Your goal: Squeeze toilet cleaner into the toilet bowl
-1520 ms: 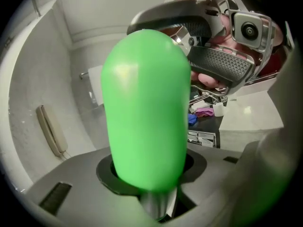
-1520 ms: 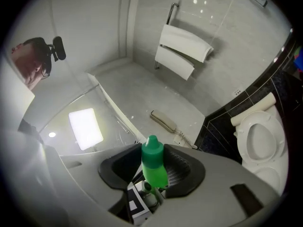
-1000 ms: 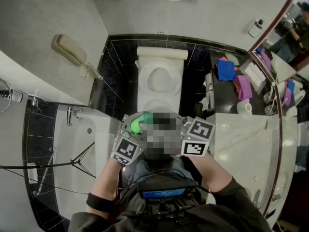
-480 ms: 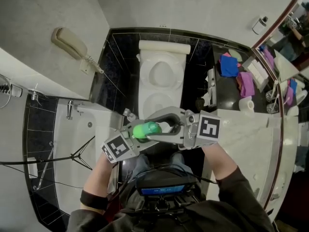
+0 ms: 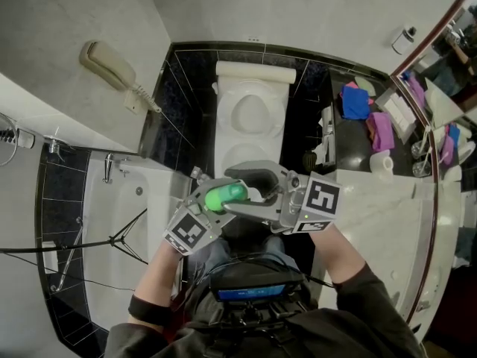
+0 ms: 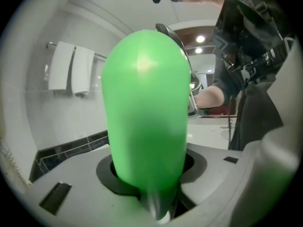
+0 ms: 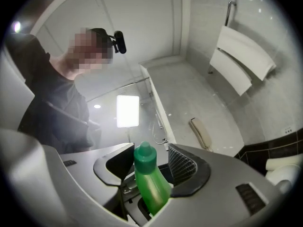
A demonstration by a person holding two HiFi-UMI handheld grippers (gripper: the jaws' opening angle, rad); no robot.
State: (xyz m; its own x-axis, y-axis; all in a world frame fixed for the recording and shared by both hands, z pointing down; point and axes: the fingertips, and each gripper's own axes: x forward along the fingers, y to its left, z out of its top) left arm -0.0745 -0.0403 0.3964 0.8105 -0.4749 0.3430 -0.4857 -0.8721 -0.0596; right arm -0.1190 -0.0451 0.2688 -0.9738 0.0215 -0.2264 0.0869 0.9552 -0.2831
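My head view is evenly bright and sharp, though the walls bow at its edges. Both gripper views are fisheye with dark corners. The green bottle (image 6: 142, 112) looms blurred on the left, and a bright panel (image 7: 128, 111) glares on the right.

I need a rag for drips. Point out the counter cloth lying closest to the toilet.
The blue cloth on the dark counter. It lies nearer the toilet than the purple cloth beside it.
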